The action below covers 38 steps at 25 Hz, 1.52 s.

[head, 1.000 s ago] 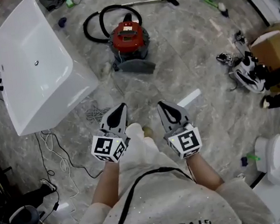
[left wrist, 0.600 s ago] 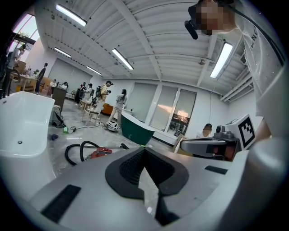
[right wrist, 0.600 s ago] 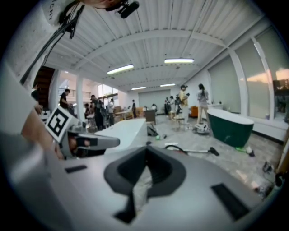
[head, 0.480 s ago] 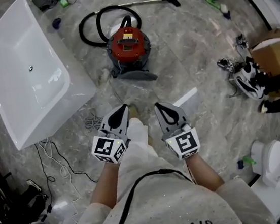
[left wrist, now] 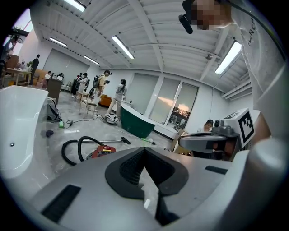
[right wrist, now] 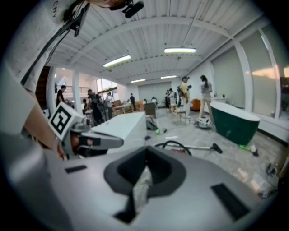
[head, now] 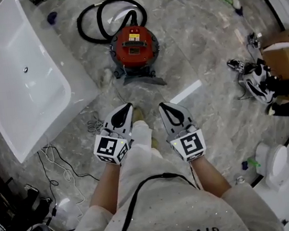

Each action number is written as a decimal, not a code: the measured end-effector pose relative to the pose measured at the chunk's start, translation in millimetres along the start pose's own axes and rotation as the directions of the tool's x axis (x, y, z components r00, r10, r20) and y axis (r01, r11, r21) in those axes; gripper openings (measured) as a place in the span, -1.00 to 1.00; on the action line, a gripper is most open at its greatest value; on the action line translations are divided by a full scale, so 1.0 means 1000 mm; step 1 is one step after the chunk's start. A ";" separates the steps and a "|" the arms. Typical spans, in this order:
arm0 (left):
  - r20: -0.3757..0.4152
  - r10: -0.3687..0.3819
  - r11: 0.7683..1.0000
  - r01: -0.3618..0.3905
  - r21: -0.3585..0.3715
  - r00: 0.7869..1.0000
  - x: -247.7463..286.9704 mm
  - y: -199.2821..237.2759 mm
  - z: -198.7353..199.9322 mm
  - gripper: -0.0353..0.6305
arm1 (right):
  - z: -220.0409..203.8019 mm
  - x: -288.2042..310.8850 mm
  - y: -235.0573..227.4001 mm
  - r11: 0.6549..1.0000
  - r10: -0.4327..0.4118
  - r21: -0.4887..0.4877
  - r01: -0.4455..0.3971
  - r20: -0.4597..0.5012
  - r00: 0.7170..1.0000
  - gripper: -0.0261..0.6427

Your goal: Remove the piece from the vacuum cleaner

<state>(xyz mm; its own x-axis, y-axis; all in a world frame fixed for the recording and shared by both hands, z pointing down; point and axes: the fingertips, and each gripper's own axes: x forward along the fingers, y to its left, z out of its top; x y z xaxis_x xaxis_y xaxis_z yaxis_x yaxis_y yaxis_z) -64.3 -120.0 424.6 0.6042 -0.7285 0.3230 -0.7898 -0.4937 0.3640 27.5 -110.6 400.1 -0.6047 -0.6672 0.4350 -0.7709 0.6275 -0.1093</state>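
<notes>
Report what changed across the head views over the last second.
The person has stepped forward: the vacuum cleaner now lies closer to the left gripper and right gripper, and the bathtub has slid toward the picture's left edge. Nothing was grasped or released. Both grippers stay shut, empty, side by side.

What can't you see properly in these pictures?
- Vacuum cleaner: too small in the head view to tell which piece comes off.
- Vacuum cleaner again: mostly hidden behind the right gripper in the right gripper view.
- Cardboard box: cut off by the head view's right edge.
</notes>
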 end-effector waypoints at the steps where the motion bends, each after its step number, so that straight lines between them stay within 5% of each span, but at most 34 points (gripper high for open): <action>1: -0.011 -0.002 1.000 0.002 0.000 1.000 0.005 0.005 -0.001 -0.84 | -0.001 0.006 -0.003 1.000 -0.001 0.006 0.001 -0.009 1.000 -0.88; 14: -0.179 -0.062 0.998 0.060 -0.017 0.982 0.069 0.054 -0.058 -0.84 | -0.061 0.066 -0.038 0.999 0.032 0.035 -0.027 -0.169 0.985 -0.88; 18: -0.196 -0.096 0.994 0.083 -0.073 0.976 0.089 0.060 -0.080 -0.84 | -0.087 0.084 -0.049 0.998 0.055 0.045 -0.045 -0.236 0.970 -0.88; 25: -0.245 -0.065 0.997 0.050 -0.065 0.967 0.120 0.077 -0.117 -0.83 | -0.141 0.120 -0.067 0.994 0.105 0.006 -0.109 -0.331 0.938 -0.88; 33: -0.249 0.076 0.996 -0.063 0.060 0.966 0.147 0.114 -0.149 -0.73 | -0.207 0.151 -0.091 0.976 0.092 -0.130 -0.174 -0.481 0.872 -0.87; 38: -0.320 0.040 0.979 0.027 0.204 0.947 0.167 0.118 -0.178 -0.47 | -0.243 0.170 -0.107 0.969 0.087 -0.146 -0.201 -0.559 0.824 -0.69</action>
<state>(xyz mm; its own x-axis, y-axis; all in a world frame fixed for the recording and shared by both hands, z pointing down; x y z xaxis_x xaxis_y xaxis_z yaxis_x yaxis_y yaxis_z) -37.8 -215.3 676.7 0.5739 -0.5577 0.5997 -0.7781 -0.5996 0.1870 55.3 -193.9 702.8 -0.4539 -0.2707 0.8489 -0.5959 0.8006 -0.0634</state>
